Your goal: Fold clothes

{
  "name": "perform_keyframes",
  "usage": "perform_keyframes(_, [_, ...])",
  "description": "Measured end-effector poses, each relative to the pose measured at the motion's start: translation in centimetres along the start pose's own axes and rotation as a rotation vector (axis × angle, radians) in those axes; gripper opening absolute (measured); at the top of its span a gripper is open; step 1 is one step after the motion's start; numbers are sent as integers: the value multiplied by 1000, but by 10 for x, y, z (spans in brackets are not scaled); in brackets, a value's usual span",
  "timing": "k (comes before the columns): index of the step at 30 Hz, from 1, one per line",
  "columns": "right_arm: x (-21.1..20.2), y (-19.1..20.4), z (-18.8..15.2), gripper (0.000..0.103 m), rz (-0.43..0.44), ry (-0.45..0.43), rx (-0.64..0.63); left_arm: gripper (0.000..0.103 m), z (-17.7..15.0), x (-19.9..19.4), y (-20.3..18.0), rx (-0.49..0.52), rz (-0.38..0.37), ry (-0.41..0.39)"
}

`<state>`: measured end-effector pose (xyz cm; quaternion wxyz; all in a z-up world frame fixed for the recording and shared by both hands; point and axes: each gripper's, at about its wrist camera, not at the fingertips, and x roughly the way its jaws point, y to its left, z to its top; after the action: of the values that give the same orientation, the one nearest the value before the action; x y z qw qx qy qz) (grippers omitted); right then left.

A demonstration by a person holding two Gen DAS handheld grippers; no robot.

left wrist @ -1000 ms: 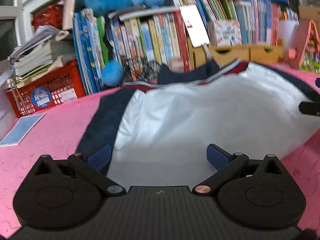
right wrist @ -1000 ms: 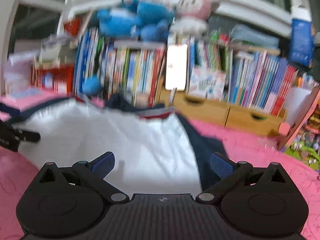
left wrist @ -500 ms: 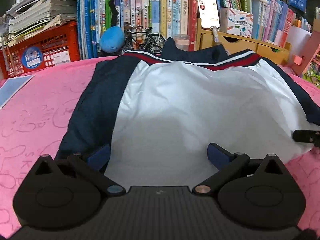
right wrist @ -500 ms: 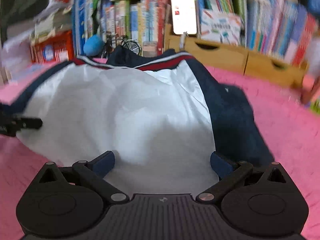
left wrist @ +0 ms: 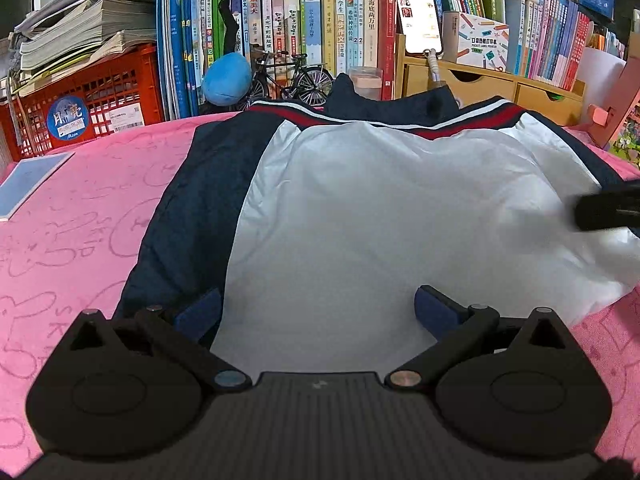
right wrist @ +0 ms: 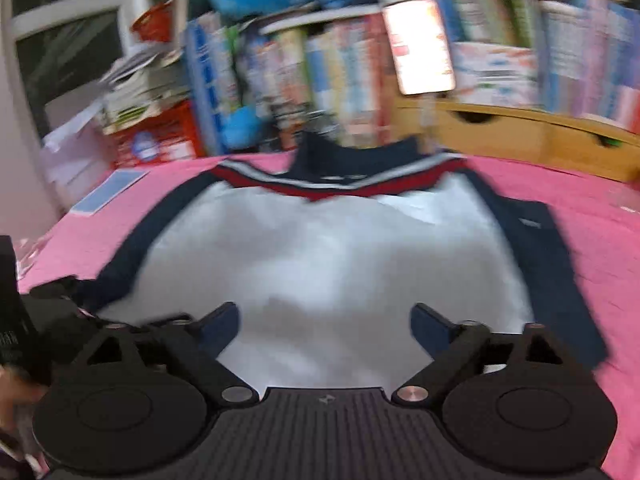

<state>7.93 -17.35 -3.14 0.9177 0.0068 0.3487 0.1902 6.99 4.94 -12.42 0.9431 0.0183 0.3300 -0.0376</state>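
Two grippers hang over one garment: a white jacket (left wrist: 380, 216) with navy sleeves and a red-and-white striped collar, lying spread on the pink table (left wrist: 80, 216) in front of a bookshelf (left wrist: 320, 24). The left gripper (left wrist: 318, 308) has its jaws spread wide over the near hem, pinching nothing. The right gripper (right wrist: 324, 320) has just been narrowing its jaws, yet they stand apart with only cloth beneath them, not between the pads. Judging by its sheen and soft wrinkles, the jacket is probably light, limp and somewhat slick, so it should be pinched firmly at the hem corners or along a sleeve seam, where the layers give more to bite. The right view is heavily blurred, the hem's near edge is hidden behind both grippers, and the right sleeve runs out of the left view.
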Motion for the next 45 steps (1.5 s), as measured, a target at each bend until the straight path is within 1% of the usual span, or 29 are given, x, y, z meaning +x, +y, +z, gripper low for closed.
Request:
perform_keyframes(1, [15,9,10,69,-9,25,-25,103,0,0,0,0,1,0])
perform_keyframes(2, [32,17,19,65,-30,51,-50,103,0,0,0,1,2,0])
perform_keyframes(4, [67,28,38,65,-78,89,-84,103,-1,0,0,2,6,-1])
perform_keyframes(7, [118,23,65,65,-145,130,-68,103,-1,1,0,1,16,-2])
perform_keyframes(9, [148,11,81,70,-180,145,-20,103,-2,1,0,-3,24,-2])
perform_keyframes(11, [164,0,93,78,-162,130,30,103,-2,1,1,-15,39,-2])
perform_keyframes(13, [172,-5,100,80,-166,125,67,103,-2,1,3,-33,52,-1])
perform_keyframes(14, [169,-5,102,80,-160,124,91,103,-2,1,4,-36,53,0])
perform_keyframes(17, [146,-10,100,82,-100,101,165,103,-2,1,3,-37,54,1])
perform_keyframes(19, [118,-15,92,85,-40,53,155,103,-1,1,3,-37,54,1])
perform_keyframes(20, [104,-18,84,89,-33,36,127,103,-1,1,3,-37,54,1])
perform_keyframes(23, [70,-23,59,91,-56,25,18,103,-1,1,2,-37,54,2])
perform_keyframes(24, [67,-31,47,92,-103,40,-8,103,-1,1,3,-36,53,2])
perform_keyframes(26, [59,-48,24,98,-196,71,-61,103,-2,1,3,-35,53,1])
perform_keyframes(27, [56,-59,13,98,-242,87,-70,103,-1,1,3,-34,53,2])
perform_keyframes(28, [53,-76,3,100,-279,95,-33,103,-1,1,4,-33,53,2])
perform_keyframes(29, [45,-93,-4,99,-297,86,19,103,-1,1,4,-33,54,2])
perform_keyframes(31, [22,-110,-11,96,-300,50,94,103,-1,1,4,-31,55,1])
perform_keyframes(32, [13,-110,-13,97,-291,28,112,103,-1,1,4,-31,55,1])
perform_keyframes(34, [-5,-102,-17,97,-241,-16,129,103,0,1,4,-31,56,2])
perform_keyframes(35, [-12,-96,-19,97,-210,-36,126,103,0,1,4,-30,56,1])
perform_keyframes(37, [-18,-74,-21,98,-123,-55,68,103,0,1,5,-29,56,1])
perform_keyframes(38, [-16,-63,-23,98,-101,-48,25,103,0,1,5,-29,55,1])
perform_keyframes(39, [-13,-54,-25,98,-101,-37,-23,103,0,0,5,-29,55,1])
perform_keyframes(40, [-9,-50,-29,98,-129,-25,-62,103,0,1,6,-29,54,1])
perform_keyframes(42, [3,-59,-37,98,-225,28,-75,103,0,1,6,-30,54,1])
perform_keyframes(43, [6,-75,-42,103,-254,41,-34,103,1,0,5,-29,55,0])
perform_keyframes(44, [2,-96,-46,102,-248,23,35,103,1,0,5,-29,55,0])
perform_keyframes(45, [-4,-109,-47,98,-236,9,74,103,1,1,5,-28,55,0])
